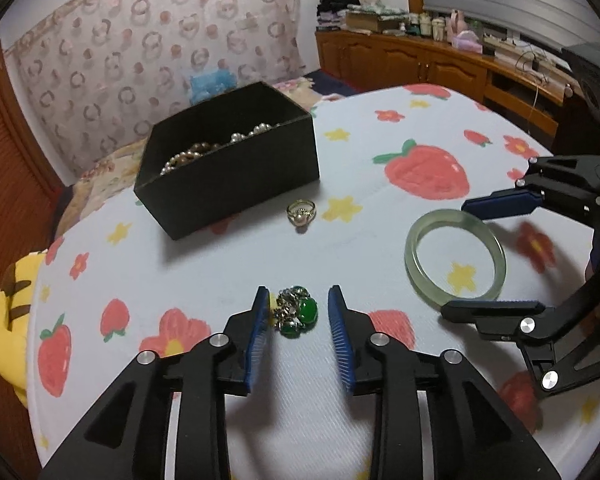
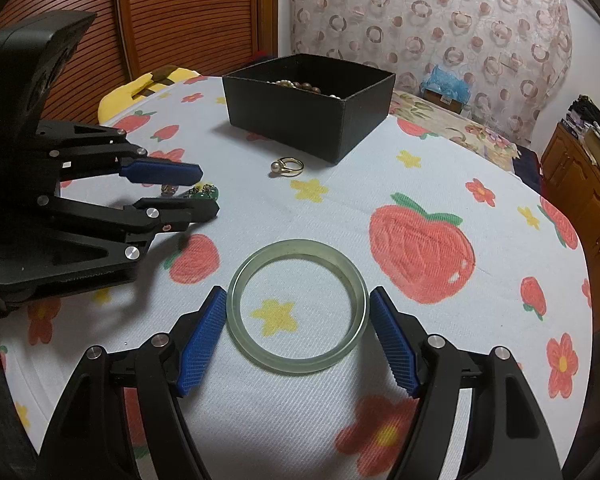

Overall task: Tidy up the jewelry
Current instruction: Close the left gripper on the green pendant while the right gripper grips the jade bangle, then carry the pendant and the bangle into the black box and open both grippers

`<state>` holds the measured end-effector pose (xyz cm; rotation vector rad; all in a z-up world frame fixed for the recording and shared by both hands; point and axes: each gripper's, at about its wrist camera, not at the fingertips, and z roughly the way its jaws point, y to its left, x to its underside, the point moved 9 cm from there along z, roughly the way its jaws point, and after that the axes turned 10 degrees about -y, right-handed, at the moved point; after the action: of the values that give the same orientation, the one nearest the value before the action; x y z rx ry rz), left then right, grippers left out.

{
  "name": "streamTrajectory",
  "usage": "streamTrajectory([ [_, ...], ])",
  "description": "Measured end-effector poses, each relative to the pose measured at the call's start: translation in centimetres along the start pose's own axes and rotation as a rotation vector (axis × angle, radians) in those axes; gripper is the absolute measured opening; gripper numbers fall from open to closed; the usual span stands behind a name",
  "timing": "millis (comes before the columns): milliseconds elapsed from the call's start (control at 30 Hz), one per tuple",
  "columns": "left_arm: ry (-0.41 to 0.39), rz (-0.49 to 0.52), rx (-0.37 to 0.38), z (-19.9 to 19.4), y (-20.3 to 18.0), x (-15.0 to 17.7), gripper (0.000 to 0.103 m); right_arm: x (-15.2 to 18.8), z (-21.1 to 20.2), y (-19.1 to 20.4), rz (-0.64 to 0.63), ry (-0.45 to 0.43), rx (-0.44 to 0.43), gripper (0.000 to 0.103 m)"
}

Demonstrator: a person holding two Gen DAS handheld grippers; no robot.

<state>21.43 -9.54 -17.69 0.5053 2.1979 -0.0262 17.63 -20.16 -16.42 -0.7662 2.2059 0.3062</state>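
1. Left wrist view: round table [image 1: 380,240] under a white cloth printed with strawberries, stars and red flowers; largest thing in reach, filling both views.
2. Beyond it: curtain with ring pattern, slatted wooden door, wooden cabinets crowded with small items. Bedroom-like, dim.
3. Black box [image 1: 228,160], open-topped, at the far side of the table; pearl and bead strands [image 1: 204,152] already inside. Judged the destination for the loose pieces.
4. Right gripper [image 2: 298,336], jaws wide, straddling the jade bangle [image 2: 298,306] lying flat on the cloth. Left pad touching or all but touching the rim, right pad a hair off; not lifted, no clear squeeze visible.
5. Left gripper [image 1: 298,334], jaws partly open, bracketing the green-stone cluster [image 1: 296,312] lying on the cloth. Left pad just beside the metalwork, right pad clearly apart; nothing gripped.
6. Key relation: cluster directly ahead of the left fingertips, centred between the pads, long axis running roughly along the fingers. Closing alone probably enough, no sideways shift needed.
7. Box up and to the left of the cluster in the left wrist view, well apart; left hand nearer to it than the right.
8. Pearl ring [image 1: 301,212], gold band, alone on the cloth just beside the box's near corner, between box and cluster. Untouched; neither gripper on it.
9. Risk, as a judgement: cluster small and lumpy, apt to slip or pivot between ribbed pads.
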Motion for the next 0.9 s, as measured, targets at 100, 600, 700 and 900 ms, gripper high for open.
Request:
streamTrajectory([
  [100, 0.001, -0.012, 0.013, -0.1, 0.2, 0.2, 0.025, 0.0, 0.0, 0.0, 0.000, 0.000, 0.000, 0.075],
  [600, -0.091, -0.095, 0.095, -4.5, 0.8, -0.9, 0.014, 0.0, 0.0, 0.0, 0.000, 0.000, 0.000, 0.075],
  [700, -0.098, -0.117, 0.136, -5.7, 0.6, -0.6, 0.014, 0.0, 0.0, 0.0, 0.000, 0.000, 0.000, 0.075],
  [900, -0.093, -0.131, 0.124, -6.9, 1.5, 0.8, 0.014, 0.1, 0.0, 0.0, 0.000, 0.000, 0.000, 0.075],
])
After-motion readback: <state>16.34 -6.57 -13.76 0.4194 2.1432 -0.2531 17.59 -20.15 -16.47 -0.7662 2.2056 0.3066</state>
